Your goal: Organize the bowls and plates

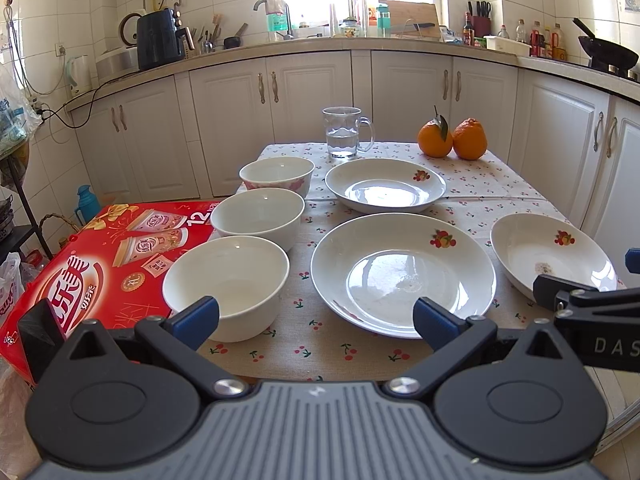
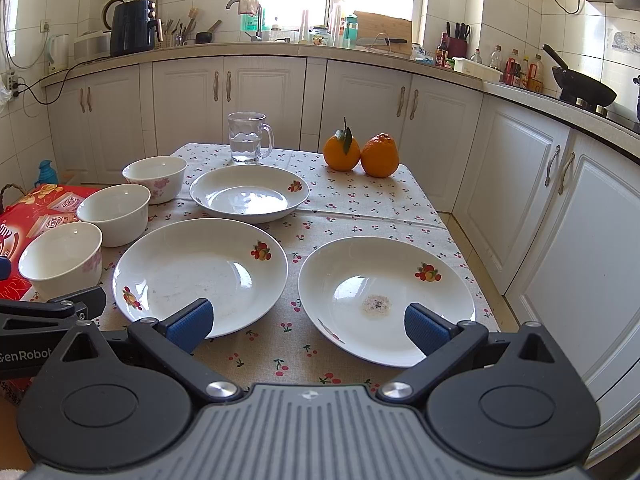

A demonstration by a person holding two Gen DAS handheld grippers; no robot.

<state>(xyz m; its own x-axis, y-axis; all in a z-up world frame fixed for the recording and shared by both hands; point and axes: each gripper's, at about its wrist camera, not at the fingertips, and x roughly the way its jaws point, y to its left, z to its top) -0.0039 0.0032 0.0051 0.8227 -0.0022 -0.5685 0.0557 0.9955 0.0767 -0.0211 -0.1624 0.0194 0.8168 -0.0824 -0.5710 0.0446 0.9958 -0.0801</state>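
Observation:
Three white bowls stand in a row along the table's left side: the near bowl (image 1: 226, 280) (image 2: 60, 258), the middle bowl (image 1: 258, 216) (image 2: 114, 212), and the far pink-flowered bowl (image 1: 277, 174) (image 2: 155, 176). Three white plates with fruit prints lie apart: a far plate (image 1: 385, 186) (image 2: 249, 194), a near centre plate (image 1: 402, 272) (image 2: 200, 272), and a right plate (image 1: 552, 254) (image 2: 386, 296) with a dirty spot. My left gripper (image 1: 316, 320) is open, held low before the near bowl and centre plate. My right gripper (image 2: 308, 322) is open, in front of the centre and right plates. Neither touches anything.
A glass mug (image 1: 346, 132) (image 2: 248, 136) of water and two oranges (image 1: 452, 138) (image 2: 360, 152) sit at the table's far end. A red carton (image 1: 100, 264) (image 2: 36, 216) lies beside the table on the left. White cabinets (image 2: 560, 220) run close on the right.

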